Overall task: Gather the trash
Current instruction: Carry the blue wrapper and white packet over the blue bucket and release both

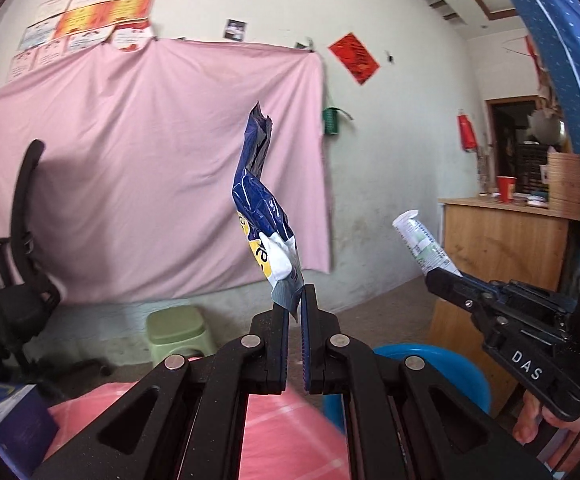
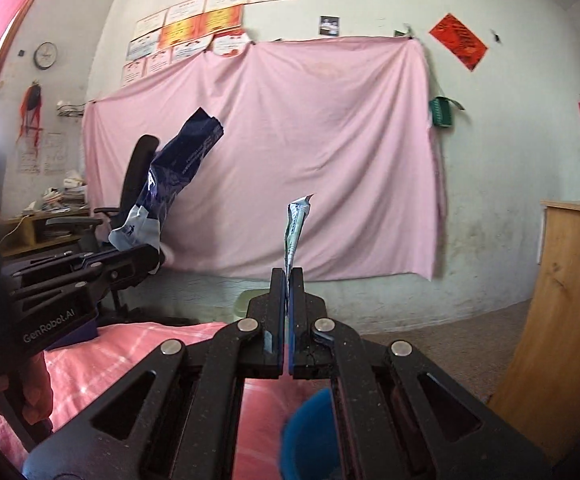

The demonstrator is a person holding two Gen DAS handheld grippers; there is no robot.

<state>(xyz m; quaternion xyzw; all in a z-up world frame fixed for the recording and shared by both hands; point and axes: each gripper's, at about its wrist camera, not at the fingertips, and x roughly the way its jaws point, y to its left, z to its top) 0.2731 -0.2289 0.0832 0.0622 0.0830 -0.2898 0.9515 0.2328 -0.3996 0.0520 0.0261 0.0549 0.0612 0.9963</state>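
Clamped in the left hand-held gripper (image 1: 295, 300) stood a blue snack wrapper (image 1: 260, 208); the right hand-held gripper (image 2: 289, 280) pinched a white wrapper (image 2: 296, 228). Carrying looked underway; next, probably release into the blue bin (image 1: 450, 368).

A lived-in home room is shown: a pink sheet (image 2: 266, 152) is pinned to the wall at centre, certificates (image 2: 210, 20) at upper left, an office chair (image 2: 130, 200) at left.
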